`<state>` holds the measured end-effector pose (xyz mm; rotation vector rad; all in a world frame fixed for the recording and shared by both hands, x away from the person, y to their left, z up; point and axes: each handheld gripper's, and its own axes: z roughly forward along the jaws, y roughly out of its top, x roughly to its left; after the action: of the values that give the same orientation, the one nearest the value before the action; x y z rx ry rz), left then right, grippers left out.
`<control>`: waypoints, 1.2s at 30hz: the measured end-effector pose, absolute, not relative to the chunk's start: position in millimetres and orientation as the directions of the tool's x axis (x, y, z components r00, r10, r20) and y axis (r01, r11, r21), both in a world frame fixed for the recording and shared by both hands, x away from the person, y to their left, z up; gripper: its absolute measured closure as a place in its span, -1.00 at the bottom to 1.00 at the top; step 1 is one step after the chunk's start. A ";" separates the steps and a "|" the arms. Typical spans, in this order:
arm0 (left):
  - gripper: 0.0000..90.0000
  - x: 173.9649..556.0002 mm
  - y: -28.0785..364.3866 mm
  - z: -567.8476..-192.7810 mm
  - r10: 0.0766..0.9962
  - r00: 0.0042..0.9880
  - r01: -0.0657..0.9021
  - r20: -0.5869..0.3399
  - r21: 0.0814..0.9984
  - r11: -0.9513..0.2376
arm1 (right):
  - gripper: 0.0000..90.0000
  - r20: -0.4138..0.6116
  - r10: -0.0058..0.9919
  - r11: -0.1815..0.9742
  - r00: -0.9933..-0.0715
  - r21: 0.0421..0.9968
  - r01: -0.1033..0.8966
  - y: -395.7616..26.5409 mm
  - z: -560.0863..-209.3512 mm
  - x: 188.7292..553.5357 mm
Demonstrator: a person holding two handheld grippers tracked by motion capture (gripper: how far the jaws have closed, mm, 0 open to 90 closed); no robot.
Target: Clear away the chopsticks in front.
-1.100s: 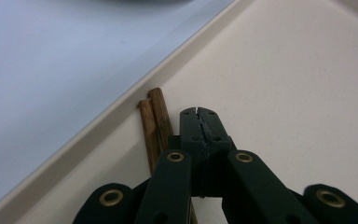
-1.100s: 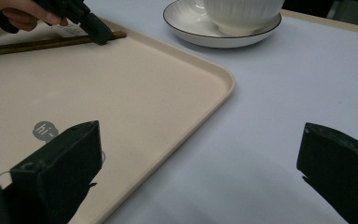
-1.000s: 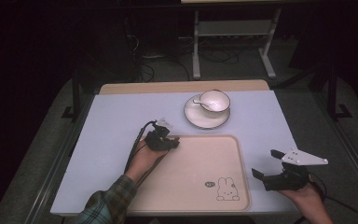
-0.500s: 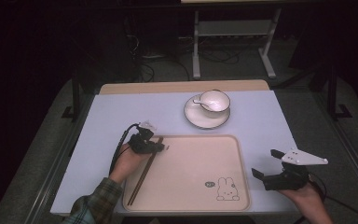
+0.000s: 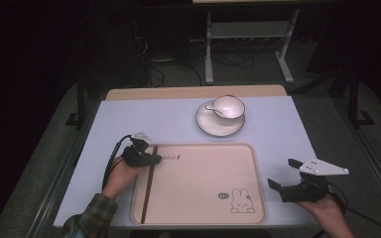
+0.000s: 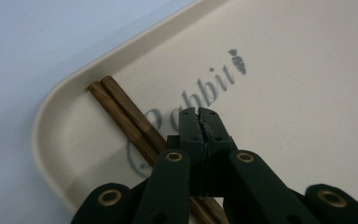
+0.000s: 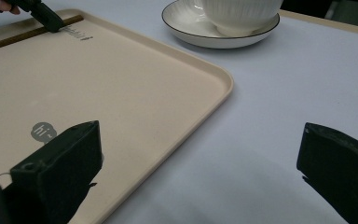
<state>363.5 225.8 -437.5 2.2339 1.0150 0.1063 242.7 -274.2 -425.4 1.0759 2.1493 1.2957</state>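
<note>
The table (image 5: 278,134) is a pale, light blue on top, with a light brown strip along its far edge. The tray (image 5: 203,168) is cream. It has a little white bunny drawn on it, a grey speech bubble that says "hi", and the grey word "Rabbit" with a tiny grey carrot beside it. The chopsticks (image 6: 126,114) are dark brown wood with fine lines in it. The cup (image 5: 228,106) and saucer (image 5: 208,123) are white, each with a thin dark line round the rim. Both grippers are black. The right gripper (image 5: 285,174) has a grey plate on top. The left gripper (image 6: 199,122) has small gold rings on its joints. The sleeve (image 5: 87,220) is green with checks. The floor is grey.
</note>
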 end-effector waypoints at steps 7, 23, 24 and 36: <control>0.96 363.9 230.9 -437.4 0.704 0.683 0.648 -0.196 0.607 -0.460 | -1.00 0.043 0.785 0.271 -0.618 0.873 0.405 -274.3 -425.4 242.7; 0.29 343.9 229.0 -413.8 0.660 0.743 0.532 -0.109 0.694 -0.485 | -1.00 0.047 0.786 0.266 -0.616 0.874 0.406 -275.2 -425.8 242.4; 0.21 341.1 230.5 -411.8 0.658 0.746 0.525 -0.103 0.700 -0.484 | -1.00 0.047 0.786 0.265 -0.616 0.875 0.405 -275.3 -425.7 242.4; -0.46 306.8 269.8 -404.6 0.702 0.710 0.479 -0.053 0.767 -0.426 | -1.00 0.045 0.781 0.270 -0.623 0.875 0.401 -274.1 -425.4 241.6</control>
<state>306.8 269.8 -404.6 2.1058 0.8958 0.3507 241.6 -274.1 -425.4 1.0705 2.1500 1.3033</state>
